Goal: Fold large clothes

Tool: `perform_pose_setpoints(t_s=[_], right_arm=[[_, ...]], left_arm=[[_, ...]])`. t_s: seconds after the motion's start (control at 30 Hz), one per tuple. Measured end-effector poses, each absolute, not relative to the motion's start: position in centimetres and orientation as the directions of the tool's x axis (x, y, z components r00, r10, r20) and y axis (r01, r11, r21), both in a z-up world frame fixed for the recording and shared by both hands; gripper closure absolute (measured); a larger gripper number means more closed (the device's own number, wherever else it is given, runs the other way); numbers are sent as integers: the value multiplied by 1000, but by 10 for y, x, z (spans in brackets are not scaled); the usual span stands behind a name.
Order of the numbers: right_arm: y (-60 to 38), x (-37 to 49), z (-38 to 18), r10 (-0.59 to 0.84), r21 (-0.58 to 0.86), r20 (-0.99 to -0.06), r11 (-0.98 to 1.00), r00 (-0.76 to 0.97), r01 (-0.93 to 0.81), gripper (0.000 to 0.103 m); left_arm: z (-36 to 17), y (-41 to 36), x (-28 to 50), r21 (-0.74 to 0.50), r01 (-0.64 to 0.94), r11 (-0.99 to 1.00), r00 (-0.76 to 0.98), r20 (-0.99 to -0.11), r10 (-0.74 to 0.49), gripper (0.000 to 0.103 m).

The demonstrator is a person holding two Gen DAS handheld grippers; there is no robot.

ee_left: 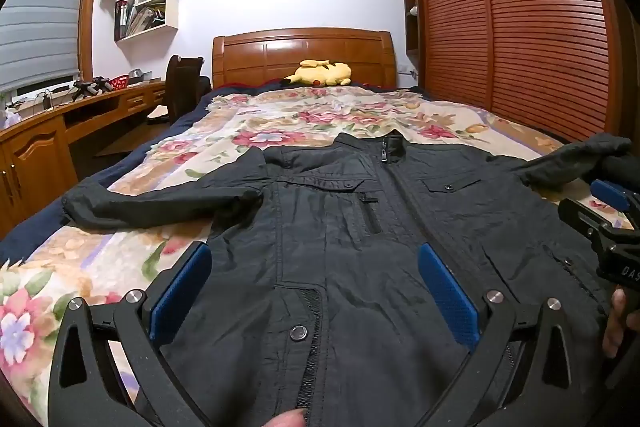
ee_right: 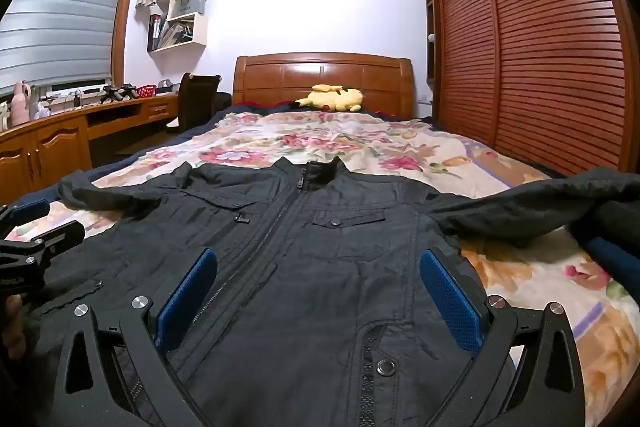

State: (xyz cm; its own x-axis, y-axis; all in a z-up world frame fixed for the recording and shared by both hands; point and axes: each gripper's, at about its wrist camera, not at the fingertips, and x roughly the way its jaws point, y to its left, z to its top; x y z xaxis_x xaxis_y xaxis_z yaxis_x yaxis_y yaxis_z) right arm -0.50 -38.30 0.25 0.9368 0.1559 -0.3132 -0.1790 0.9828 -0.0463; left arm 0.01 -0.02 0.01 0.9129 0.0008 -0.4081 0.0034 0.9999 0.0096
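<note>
A dark grey zip jacket (ee_left: 340,227) lies face up and spread flat on the floral bedspread (ee_left: 120,259), collar toward the headboard, sleeves out to both sides. It also shows in the right wrist view (ee_right: 320,259). My left gripper (ee_left: 314,291) is open and empty, low over the jacket's lower left front. My right gripper (ee_right: 318,301) is open and empty, low over the lower right front. Each gripper shows at the edge of the other's view: the right one (ee_left: 608,227) and the left one (ee_right: 28,251).
A yellow plush toy (ee_left: 322,73) lies by the wooden headboard (ee_left: 304,51). A louvred wardrobe (ee_left: 520,27) runs along the bed's right side. A wooden desk (ee_left: 60,131) with a chair (ee_left: 182,87) stands at the left under the window.
</note>
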Motion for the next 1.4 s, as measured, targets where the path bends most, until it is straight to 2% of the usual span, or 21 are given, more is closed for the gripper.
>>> perform_pose_setpoints(t_s=[1.4], right_arm=[[-385,-4,1,160,-23,-314,984,936,-175,2]], left_arm=[[5,9,-3,8,0,1000,917,-398,3,0]])
